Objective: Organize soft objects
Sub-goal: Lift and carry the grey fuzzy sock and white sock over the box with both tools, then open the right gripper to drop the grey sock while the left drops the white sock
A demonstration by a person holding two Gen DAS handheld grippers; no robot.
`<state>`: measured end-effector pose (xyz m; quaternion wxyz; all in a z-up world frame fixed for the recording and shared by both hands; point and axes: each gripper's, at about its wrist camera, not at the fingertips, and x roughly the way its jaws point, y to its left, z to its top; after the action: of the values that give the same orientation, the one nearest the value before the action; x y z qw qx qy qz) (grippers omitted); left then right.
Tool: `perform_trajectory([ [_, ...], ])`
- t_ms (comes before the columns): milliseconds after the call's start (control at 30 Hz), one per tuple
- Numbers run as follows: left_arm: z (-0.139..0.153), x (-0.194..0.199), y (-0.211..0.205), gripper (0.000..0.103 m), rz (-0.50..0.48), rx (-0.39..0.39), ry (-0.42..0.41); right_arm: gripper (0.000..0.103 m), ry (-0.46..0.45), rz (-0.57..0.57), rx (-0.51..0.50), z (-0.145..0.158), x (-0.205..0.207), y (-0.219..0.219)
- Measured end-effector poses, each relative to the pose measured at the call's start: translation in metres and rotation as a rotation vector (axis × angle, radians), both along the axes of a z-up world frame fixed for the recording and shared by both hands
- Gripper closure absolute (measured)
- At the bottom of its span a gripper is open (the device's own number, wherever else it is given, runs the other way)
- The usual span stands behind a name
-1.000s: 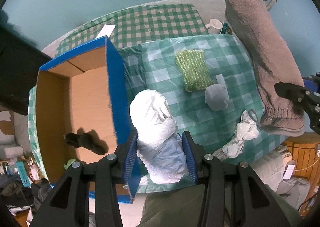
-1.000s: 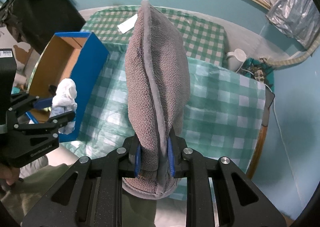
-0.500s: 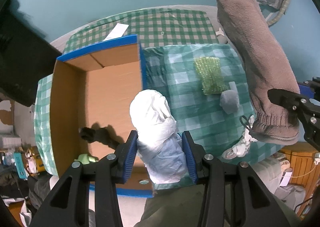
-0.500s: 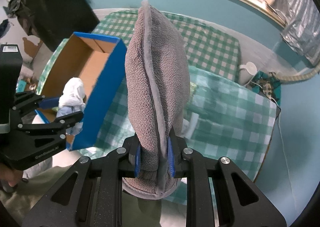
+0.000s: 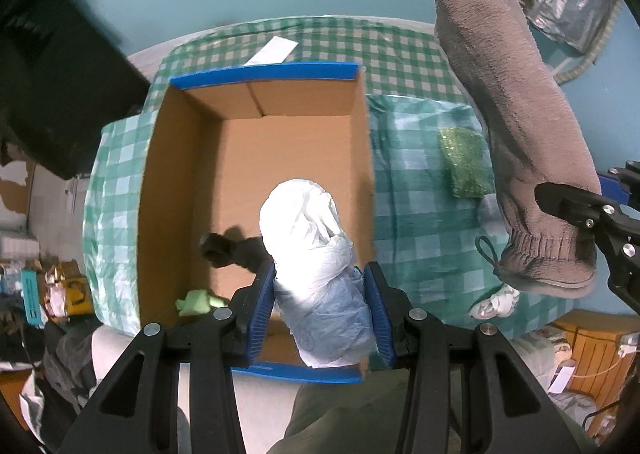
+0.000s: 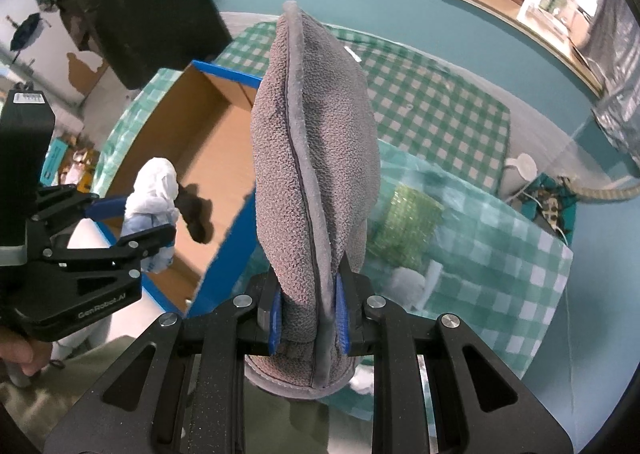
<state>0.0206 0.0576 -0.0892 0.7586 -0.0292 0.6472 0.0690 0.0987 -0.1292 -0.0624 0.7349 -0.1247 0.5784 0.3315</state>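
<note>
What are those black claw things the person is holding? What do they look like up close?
Both are matte black handheld tools with angular, cut-out frames joined by round silver screws. The left gripper and right gripper each end in two jaws lined with ribbed blue pads. Seen from the right wrist camera, the left one carries white lettering on its side and a small barcode-like sticker on its boxy top. No cables show.

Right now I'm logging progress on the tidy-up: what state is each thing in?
Left gripper: shut on the white plastic bag, above the box.
Right gripper: shut on the grey slipper, lifted.
Cardboard box: open, holding a dark item and a pale green item.
Green sponge: lying on the tablecloth.
</note>
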Motion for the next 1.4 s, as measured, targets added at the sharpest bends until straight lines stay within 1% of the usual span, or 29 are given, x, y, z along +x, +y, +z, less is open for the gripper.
perform_trajectory([
  [400,-0.001,-0.011,0.053,0.058,0.109,-0.008,0.003,0.084,0.003,0.086,0.016,0.003,0.000,0.057],
  [733,-0.010,-0.021,0.090,0.058,0.175,-0.009,0.022,0.084,0.016,0.155,0.020,0.000,-0.002,0.102],
  [1000,-0.023,-0.022,0.109,0.058,0.197,-0.020,0.048,0.084,0.039,0.192,-0.001,-0.014,-0.004,0.131],
  [1400,-0.041,-0.021,0.120,0.058,0.198,-0.009,0.083,0.083,0.077,0.222,-0.036,-0.035,-0.006,0.158],
])
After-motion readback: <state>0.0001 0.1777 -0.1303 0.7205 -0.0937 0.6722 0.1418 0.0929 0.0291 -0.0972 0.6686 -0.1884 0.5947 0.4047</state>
